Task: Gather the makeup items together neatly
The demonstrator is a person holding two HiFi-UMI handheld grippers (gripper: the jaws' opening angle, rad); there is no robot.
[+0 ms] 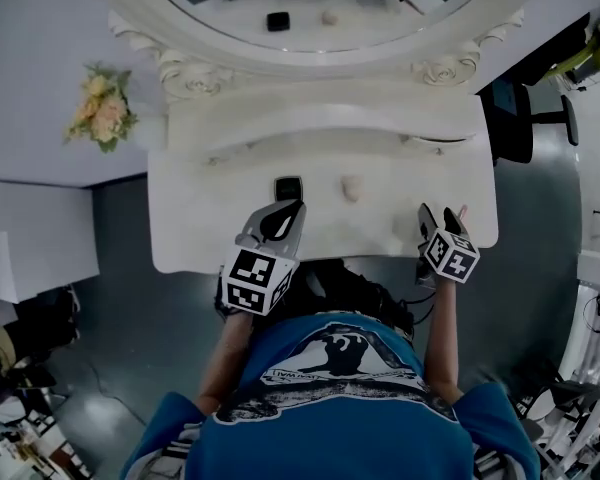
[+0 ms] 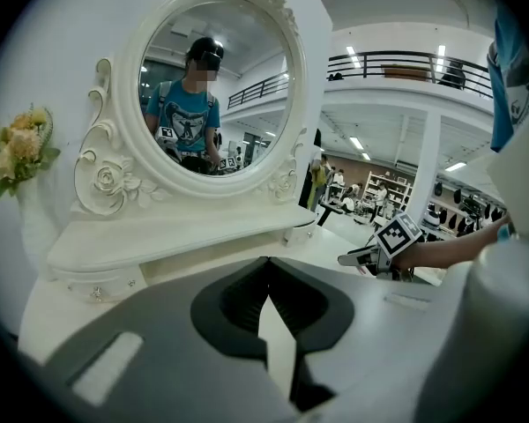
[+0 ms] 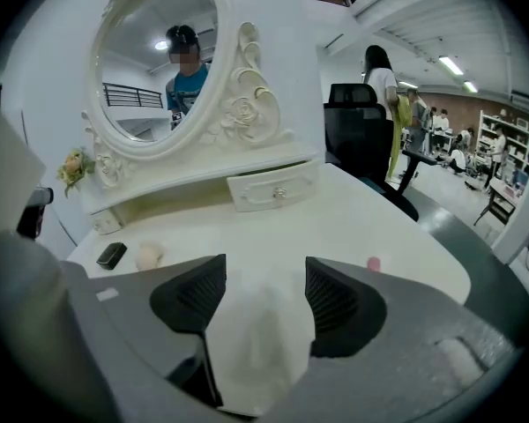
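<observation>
On the white vanity table (image 1: 200, 228) lie a black compact (image 1: 288, 187) and, to its right, a beige sponge (image 1: 351, 188). My left gripper (image 1: 292, 206) hovers just in front of the compact, its jaws shut and empty (image 2: 266, 263). My right gripper (image 1: 426, 215) is at the table's front right corner, pointing down at a small white item (image 3: 260, 333). That item sits between the spread jaws, and I see no firm press of the pads on it. A small pink item (image 3: 373, 263) lies just right of those jaws. The right gripper view also shows the compact (image 3: 112, 255) and sponge (image 3: 149, 256) at far left.
An ornate oval mirror (image 1: 320, 8) stands at the back on a raised shelf with a small drawer (image 3: 273, 188). A flower bunch (image 1: 102, 108) hangs left of the mirror. A black office chair (image 1: 510, 118) stands right of the table. The table's front edge is at the person's waist.
</observation>
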